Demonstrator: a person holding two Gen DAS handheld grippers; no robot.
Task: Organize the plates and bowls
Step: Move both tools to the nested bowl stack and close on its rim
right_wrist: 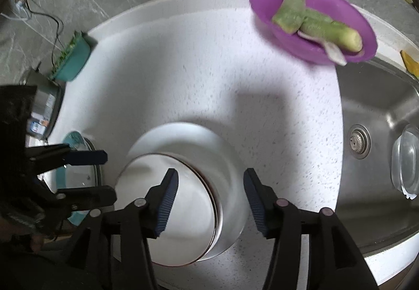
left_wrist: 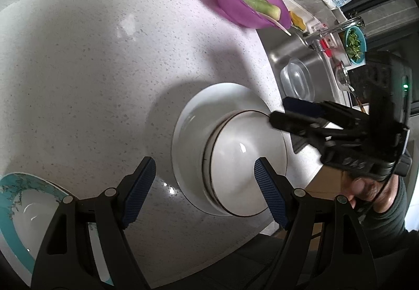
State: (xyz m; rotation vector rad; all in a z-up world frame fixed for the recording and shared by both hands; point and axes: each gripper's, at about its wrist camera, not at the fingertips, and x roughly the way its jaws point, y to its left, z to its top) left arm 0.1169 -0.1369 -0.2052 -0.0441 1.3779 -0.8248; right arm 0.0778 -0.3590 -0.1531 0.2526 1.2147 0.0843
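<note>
White bowl [right_wrist: 180, 201] sits nested on the white plate [right_wrist: 183, 138]; right tongs [right_wrist: 210, 201] and left tongs [left_wrist: 204, 193] gape empty; teal-rimmed plate [left_wrist: 15, 211] waits apart.

white bowl [left_wrist: 246, 159] with dark rim line on white plate [left_wrist: 193, 117], purple bowl [left_wrist: 251, 4] at 1 o'clock, teal-patterned plate [left_wrist: 15, 201] at 8 o'clock, white speckled counter [left_wrist: 91, 67]

White bowl [right_wrist: 183, 211] stacked in white plate [right_wrist: 183, 138] near counter [right_wrist: 183, 80] front edge, right gripper [right_wrist: 210, 204] open astride bowl rim, purple bowl [right_wrist: 314, 22] at back edge, sink [right_wrist: 379, 132] right.
</note>
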